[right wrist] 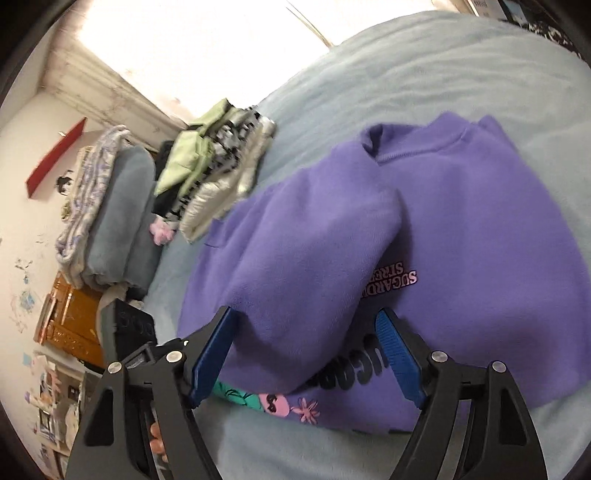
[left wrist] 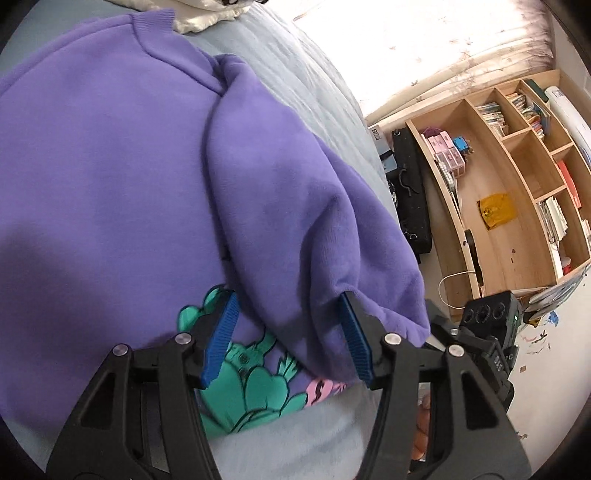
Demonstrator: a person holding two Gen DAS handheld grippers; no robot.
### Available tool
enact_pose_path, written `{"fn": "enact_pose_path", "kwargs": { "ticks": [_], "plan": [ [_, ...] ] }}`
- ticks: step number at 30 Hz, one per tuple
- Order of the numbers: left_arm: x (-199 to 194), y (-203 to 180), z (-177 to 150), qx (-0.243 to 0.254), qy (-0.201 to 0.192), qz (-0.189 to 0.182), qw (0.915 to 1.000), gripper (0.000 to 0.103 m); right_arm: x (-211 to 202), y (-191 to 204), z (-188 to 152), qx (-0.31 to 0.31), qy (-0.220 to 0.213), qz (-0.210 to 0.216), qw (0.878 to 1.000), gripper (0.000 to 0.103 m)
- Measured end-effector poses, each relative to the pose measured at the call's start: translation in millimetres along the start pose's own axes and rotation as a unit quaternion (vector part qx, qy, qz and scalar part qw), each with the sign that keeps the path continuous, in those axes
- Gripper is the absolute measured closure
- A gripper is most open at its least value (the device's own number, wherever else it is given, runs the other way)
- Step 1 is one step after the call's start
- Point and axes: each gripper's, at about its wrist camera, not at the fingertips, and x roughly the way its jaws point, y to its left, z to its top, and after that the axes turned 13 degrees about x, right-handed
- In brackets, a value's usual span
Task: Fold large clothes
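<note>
A purple sweatshirt [left wrist: 110,155] with a teal and pink print lies on the light blue bed [left wrist: 295,435]. One sleeve [left wrist: 295,221] is folded over its front. My left gripper [left wrist: 288,325] is open, its blue pads on either side of that sleeve's cuff end. In the right wrist view the sweatshirt [right wrist: 498,240] shows with the other sleeve [right wrist: 295,277] folded over the chest print. My right gripper [right wrist: 306,347] is open, jaws wide around that sleeve's lower end.
A pile of folded clothes [right wrist: 214,162] and grey blankets [right wrist: 118,221] sit at the bed's far side. A wooden shelf unit [left wrist: 517,177] and a black bag [left wrist: 410,192] stand on the floor beside the bed. White fabric [left wrist: 207,14] lies near the collar.
</note>
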Motion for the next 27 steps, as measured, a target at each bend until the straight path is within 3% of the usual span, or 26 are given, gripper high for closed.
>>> {"fn": "enact_pose_path", "kwargs": {
  "ticks": [1,3,4,9,15,18,19,20,21,24,27],
  "plan": [
    [2.8,-0.7,0.6,0.002,-0.002,-0.003,1.0,0.049,5.1,1.2,-0.5,-0.002,0.011,0.009,1.0,0.053],
    [16.3,2.1,6.8,0.004,-0.006,-0.004,1.0,0.046,8.0,1.8,-0.8,0.002,0.025,0.029,0.999,0.084],
    [19.7,2.7,7.6,0.004,-0.008,-0.005,0.9999,0.045,8.5,0.5,-0.5,0.009,0.025,0.033,0.999,0.086],
    [29.8,3.5,14.6,-0.009,-0.028,-0.015,0.9994,0.043,1.7,-18.9,1.6,0.073,0.031,0.089,0.993,0.089],
    [18.6,2.7,28.3,-0.058,-0.078,-0.036,0.9946,0.043,5.0,-38.9,-2.0,0.094,0.033,0.089,0.991,0.089],
    [6.6,2.8,29.4,-0.06,-0.094,-0.038,0.993,0.046,11.8,-45.0,-7.4,0.098,0.036,0.089,0.991,0.089],
    [5.8,2.5,30.1,-0.055,-0.093,-0.029,0.9937,0.061,14.7,-46.3,-9.1,0.099,0.037,0.088,0.99,0.089],
    [6.5,2.2,30.9,-0.047,-0.087,-0.013,0.995,0.086,19.2,-43.9,-9.8,0.101,0.035,0.087,0.99,0.089],
    [5.2,2.9,32.1,-0.045,-0.077,0.003,0.996,0.096,20.9,-41.8,-11.5,0.1,0.03,0.084,0.991,0.089],
    [-7.1,4.0,32.0,-0.035,-0.061,0.058,0.9958,0.1,18.2,-29.6,-13.2,0.073,0.011,0.059,0.995,0.09],
    [-21.4,-19.2,35.1,0.027,-0.059,0.131,0.9893,0.101,11.1,-11.5,-18.4,0.04,-0.01,0.043,0.998,0.09]
  ]
}}
